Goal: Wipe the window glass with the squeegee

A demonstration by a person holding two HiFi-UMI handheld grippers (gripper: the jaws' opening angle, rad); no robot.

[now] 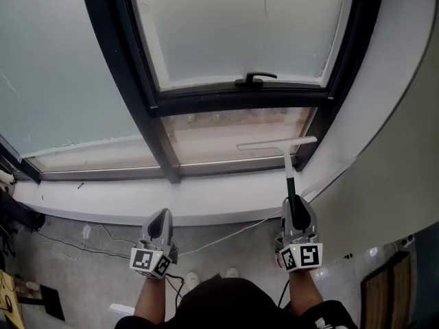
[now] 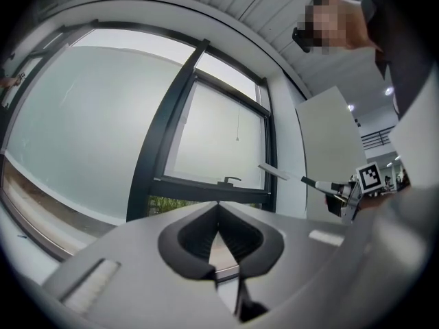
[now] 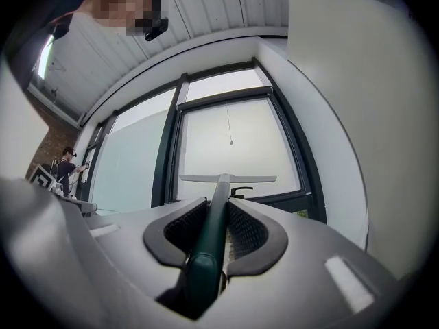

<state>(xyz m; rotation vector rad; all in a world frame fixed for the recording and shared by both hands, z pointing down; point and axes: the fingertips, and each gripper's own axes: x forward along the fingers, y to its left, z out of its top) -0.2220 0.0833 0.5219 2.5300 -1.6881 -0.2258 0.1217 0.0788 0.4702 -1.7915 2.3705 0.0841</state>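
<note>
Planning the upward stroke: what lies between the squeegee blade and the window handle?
In the head view, the dark horizontal frame bar crosses between the squeegee blade and the window handle, plus a strip of the lower pane.

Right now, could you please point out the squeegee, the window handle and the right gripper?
squeegee [image 1: 277, 143], head view, middle of its blade.
window handle [image 1: 255, 79], head view, on its lever.
right gripper [image 3: 218, 204], right gripper view, between its fingertips, shut on the squeegee.

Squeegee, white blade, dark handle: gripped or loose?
Gripped. The right gripper has its padded jaws shut on the dark green handle of the white-bladed squeegee.
</note>
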